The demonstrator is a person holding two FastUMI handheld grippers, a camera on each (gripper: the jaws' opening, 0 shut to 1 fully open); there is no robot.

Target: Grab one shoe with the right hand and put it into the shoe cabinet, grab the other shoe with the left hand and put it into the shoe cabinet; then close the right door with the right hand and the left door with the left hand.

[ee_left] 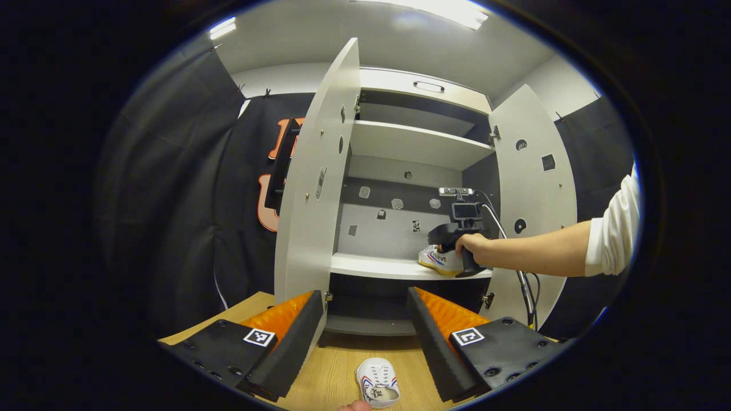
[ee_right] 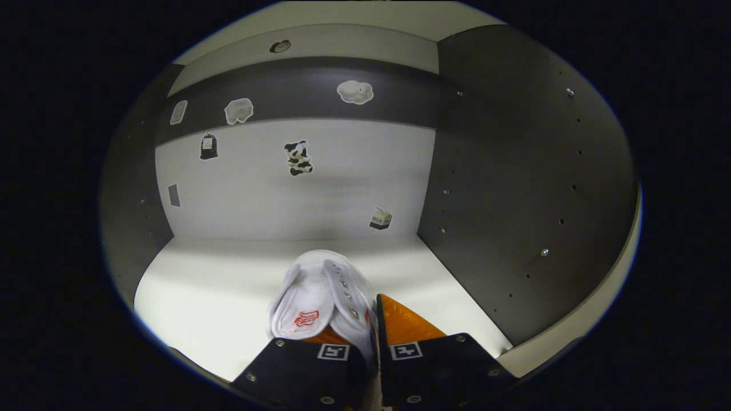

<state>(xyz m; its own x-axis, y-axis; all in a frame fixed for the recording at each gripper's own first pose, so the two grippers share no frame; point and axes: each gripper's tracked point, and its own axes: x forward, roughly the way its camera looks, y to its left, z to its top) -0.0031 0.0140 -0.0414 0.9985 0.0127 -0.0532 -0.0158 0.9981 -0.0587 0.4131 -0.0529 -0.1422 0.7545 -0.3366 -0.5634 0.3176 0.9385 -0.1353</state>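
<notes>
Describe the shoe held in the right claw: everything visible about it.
The shoe is a small white sneaker, canvas by the look of it, with metal eyelets, a red emblem on the tongue and red and blue side stripes. The right claw is shut on its side wall. In the left gripper view it sits on the cabinet shelf near the right door, its toe pointing into the cabinet. A hand holds the claw.
</notes>
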